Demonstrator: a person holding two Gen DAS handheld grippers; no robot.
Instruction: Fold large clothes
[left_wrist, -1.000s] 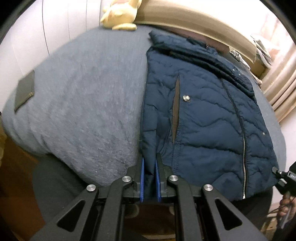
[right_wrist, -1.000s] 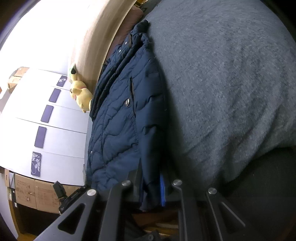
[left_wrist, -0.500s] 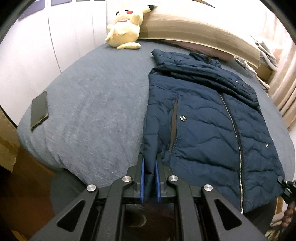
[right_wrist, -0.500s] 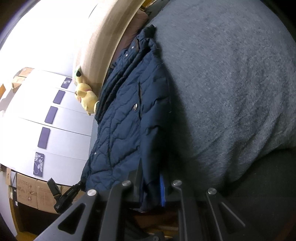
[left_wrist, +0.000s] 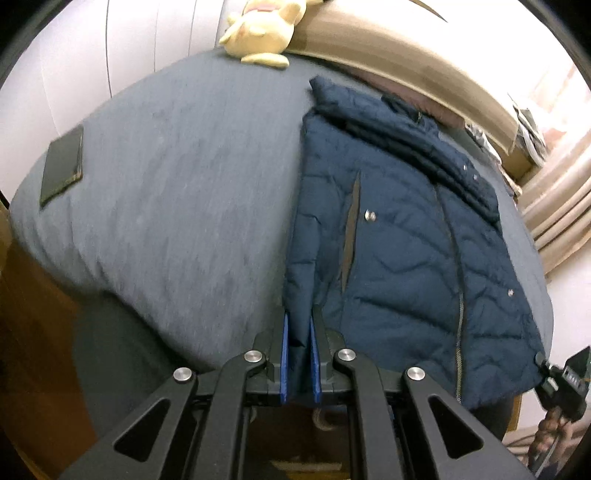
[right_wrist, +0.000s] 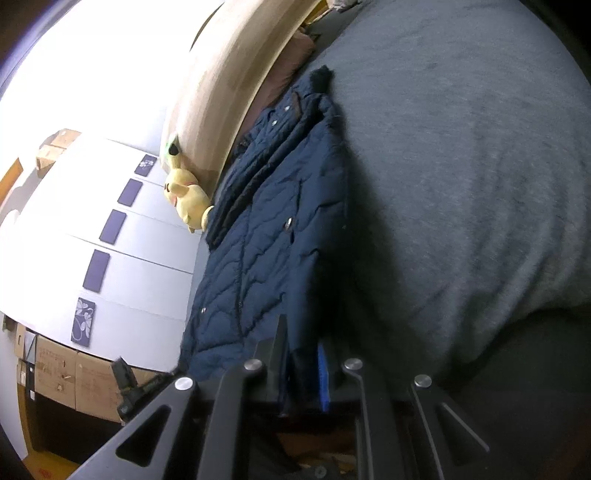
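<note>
Both hands have lifted a little since a second ago, the hem rising with them. The navy quilted jacket (left_wrist: 391, 236) lies front-up on the grey bed (left_wrist: 177, 192), zipped, sleeves tucked in, its length running from collar near the headboard (left_wrist: 406, 62) to hem at the foot. The left tongs (left_wrist: 300, 354) and right tongs (right_wrist: 303, 369) each pinch a hem corner.

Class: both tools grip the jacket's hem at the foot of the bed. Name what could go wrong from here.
1. Each tool, left and right, pinches only a thin bit of the puffy jacket; it may slip out.
2. The hem hangs past the bed edge, so a dropped corner could pull the jacket off.
</note>
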